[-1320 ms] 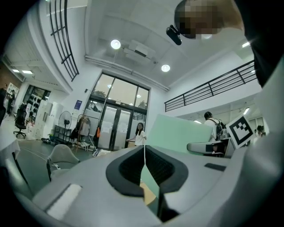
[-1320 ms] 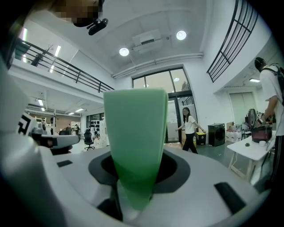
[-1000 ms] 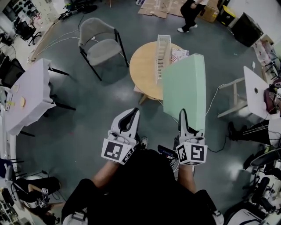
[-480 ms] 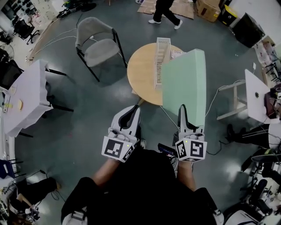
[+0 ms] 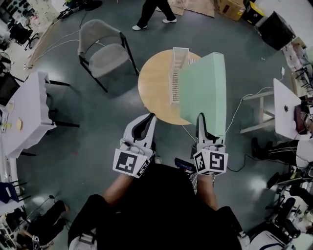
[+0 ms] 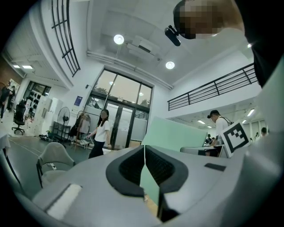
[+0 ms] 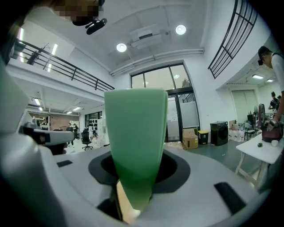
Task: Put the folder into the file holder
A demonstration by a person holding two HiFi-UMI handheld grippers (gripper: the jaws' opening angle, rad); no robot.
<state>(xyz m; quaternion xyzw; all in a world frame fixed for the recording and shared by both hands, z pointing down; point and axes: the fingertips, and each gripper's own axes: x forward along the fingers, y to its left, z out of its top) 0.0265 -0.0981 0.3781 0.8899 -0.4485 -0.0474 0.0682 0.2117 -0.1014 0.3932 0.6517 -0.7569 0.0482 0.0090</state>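
Note:
My right gripper (image 5: 201, 121) is shut on the near edge of a pale green folder (image 5: 204, 93), which stands on edge and reaches out over the round wooden table (image 5: 152, 83). In the right gripper view the folder (image 7: 135, 142) fills the gap between the jaws. A white slatted file holder (image 5: 177, 75) stands on that table, just left of the folder. My left gripper (image 5: 145, 128) hangs level beside it, jaws closed together with nothing held; the left gripper view shows its pads (image 6: 133, 166) meeting along a thin line.
A grey chair (image 5: 103, 51) stands left of the table. White tables sit at far left (image 5: 27, 114) and far right (image 5: 286, 107). A person walks past beyond the table (image 5: 154, 12). Cables run over the floor near the table's right side.
The round table and file holder have drawn nearer to both grippers and shifted slightly left in the head view. The walking person has crossed from right to left at the back.

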